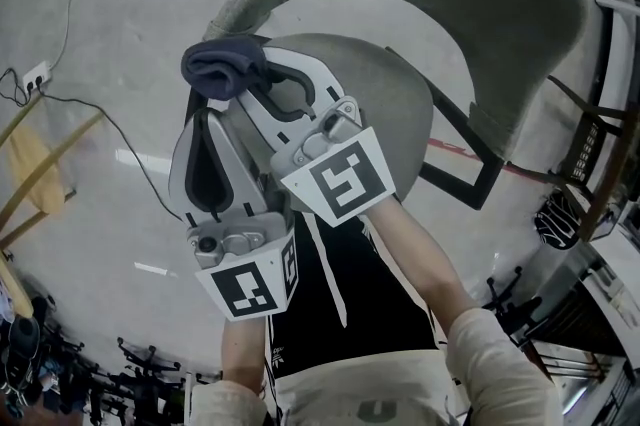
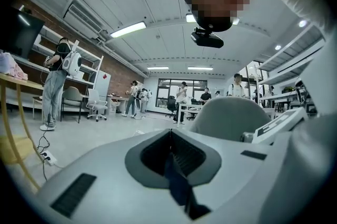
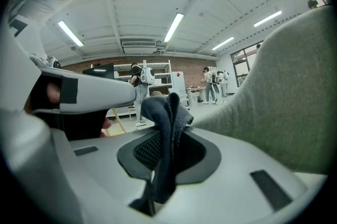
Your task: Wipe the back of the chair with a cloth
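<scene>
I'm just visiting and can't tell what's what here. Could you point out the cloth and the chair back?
cloth (image 1: 222, 66), head view, on the bunched middle of the dark fabric.
chair back (image 1: 480, 4), head view, on the grey upholstery of its wide curved part.

Grippers: we count two, the left gripper (image 2: 169, 132) and the right gripper (image 1: 264, 79).
Marker cubes: we count two white cubes with black square markers (image 1: 250, 282), one on each gripper.
Cloths: we count one dark blue crumpled fabric cloth (image 1: 222, 64).
Chairs nearby: we count one grey-green upholstered chair with a curved back (image 1: 450, 4).
People far off: we make out at least six standing people (image 2: 55, 81); any beyond those are too small for us to count.
Floor sockets: we count one white power strip (image 1: 37, 74).
</scene>
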{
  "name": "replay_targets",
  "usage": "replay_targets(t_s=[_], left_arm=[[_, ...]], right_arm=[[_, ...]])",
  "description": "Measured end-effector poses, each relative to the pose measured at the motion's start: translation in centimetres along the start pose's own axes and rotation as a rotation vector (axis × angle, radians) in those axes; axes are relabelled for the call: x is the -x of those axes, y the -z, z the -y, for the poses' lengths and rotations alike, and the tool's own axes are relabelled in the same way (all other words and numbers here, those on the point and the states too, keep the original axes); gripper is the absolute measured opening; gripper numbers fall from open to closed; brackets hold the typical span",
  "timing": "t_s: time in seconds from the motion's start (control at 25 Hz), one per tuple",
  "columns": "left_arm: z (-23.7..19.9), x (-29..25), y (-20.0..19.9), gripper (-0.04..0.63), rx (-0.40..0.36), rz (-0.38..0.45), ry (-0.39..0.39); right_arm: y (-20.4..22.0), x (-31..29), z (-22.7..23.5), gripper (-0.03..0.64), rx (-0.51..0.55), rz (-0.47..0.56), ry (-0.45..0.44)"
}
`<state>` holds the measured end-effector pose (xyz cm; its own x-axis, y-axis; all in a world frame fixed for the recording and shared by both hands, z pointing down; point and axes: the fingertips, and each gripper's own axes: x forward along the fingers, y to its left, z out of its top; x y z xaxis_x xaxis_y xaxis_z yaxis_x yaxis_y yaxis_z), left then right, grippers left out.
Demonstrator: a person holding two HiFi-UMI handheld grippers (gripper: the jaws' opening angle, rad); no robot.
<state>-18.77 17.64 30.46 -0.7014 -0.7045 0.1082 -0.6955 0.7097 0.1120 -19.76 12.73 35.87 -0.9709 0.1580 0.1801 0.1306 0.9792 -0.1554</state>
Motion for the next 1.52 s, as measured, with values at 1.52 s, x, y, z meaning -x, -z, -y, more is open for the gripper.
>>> replay_targets(t_s=[1.52], left_arm=[[6.0,-7.3,1.1,0.016,-0.023,-0.079,0.274]], right_arm=[[1.2,3.5,15.9,0.058,-0.055,0.001,0.578]])
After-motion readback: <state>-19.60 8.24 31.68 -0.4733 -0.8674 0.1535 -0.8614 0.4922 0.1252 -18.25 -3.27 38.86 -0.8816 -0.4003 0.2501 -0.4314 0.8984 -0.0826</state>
